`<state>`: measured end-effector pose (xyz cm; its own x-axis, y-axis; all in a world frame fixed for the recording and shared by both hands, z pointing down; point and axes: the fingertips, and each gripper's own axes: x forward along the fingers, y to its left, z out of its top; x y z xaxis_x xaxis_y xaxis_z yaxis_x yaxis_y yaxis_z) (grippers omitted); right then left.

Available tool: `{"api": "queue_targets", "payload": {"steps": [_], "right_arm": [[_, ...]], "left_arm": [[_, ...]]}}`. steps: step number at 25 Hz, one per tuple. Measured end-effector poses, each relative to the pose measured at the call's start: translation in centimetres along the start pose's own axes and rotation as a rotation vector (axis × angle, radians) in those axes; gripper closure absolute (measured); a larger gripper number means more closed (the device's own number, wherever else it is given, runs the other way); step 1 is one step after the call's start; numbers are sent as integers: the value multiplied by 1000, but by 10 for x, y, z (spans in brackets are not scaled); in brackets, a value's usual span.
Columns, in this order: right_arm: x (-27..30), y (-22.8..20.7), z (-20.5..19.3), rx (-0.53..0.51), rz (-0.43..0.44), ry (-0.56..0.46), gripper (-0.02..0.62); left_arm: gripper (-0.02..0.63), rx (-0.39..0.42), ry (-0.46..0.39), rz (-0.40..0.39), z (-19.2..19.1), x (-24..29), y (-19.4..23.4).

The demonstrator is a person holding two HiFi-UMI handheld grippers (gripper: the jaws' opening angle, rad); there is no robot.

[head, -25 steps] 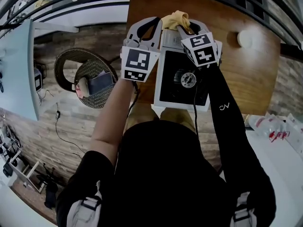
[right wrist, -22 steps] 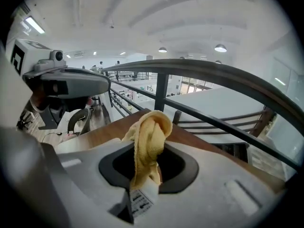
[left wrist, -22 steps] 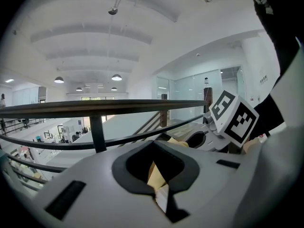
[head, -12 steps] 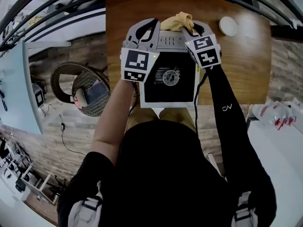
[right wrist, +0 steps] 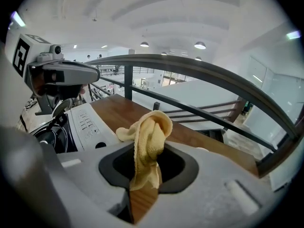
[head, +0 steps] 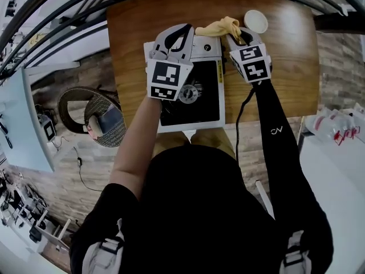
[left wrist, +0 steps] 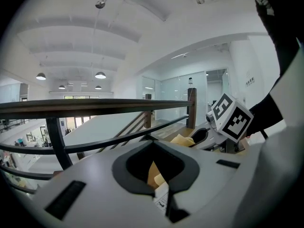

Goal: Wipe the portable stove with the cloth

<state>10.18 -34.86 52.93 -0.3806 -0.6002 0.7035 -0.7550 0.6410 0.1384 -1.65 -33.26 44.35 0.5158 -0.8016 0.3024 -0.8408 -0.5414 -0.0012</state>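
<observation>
The portable stove [head: 206,99] is white with a black top and a round burner [head: 188,93], and it lies on the wooden table [head: 274,79]. Its control panel [right wrist: 88,122] is at the far end. My right gripper [head: 231,32] is shut on the yellow cloth [head: 219,26], which hangs bunched over the stove's far right corner. The cloth [right wrist: 147,141] rises out from between the right gripper's [right wrist: 142,194] jaws. My left gripper [head: 183,32] hovers above the stove's far left part, shut [left wrist: 167,198] with nothing seen in it. The cloth [left wrist: 183,140] also shows beside the right gripper [left wrist: 204,137].
A small white round dish [head: 255,20] sits on the table just beyond the right gripper. A dark metal railing [right wrist: 190,72] runs along the table's far edge. A round wicker stool [head: 94,116] stands on the floor at left. The person's body covers the stove's near side.
The head camera has swung, so table and stove sit further left in view. The right gripper with the cloth has shifted from the middle of the stove's far end toward its right corner.
</observation>
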Motion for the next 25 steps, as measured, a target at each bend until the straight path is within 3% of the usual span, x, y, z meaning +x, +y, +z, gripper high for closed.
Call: {"api": "queue_targets", "payload": {"steps": [7, 15, 20, 25], "right_arm": [[-12, 2, 6, 8, 15, -43, 503], [-48, 13, 30, 1, -5, -225, 503], [-79, 29, 37, 19, 6, -306, 503], [-109, 36, 38, 6, -40, -364, 503]], "left_arm": [[598, 12, 11, 15, 2, -5, -7], [598, 42, -23, 78, 17, -34, -16], [598, 45, -41, 133, 25, -57, -23], [598, 44, -70, 174, 37, -82, -25]]}}
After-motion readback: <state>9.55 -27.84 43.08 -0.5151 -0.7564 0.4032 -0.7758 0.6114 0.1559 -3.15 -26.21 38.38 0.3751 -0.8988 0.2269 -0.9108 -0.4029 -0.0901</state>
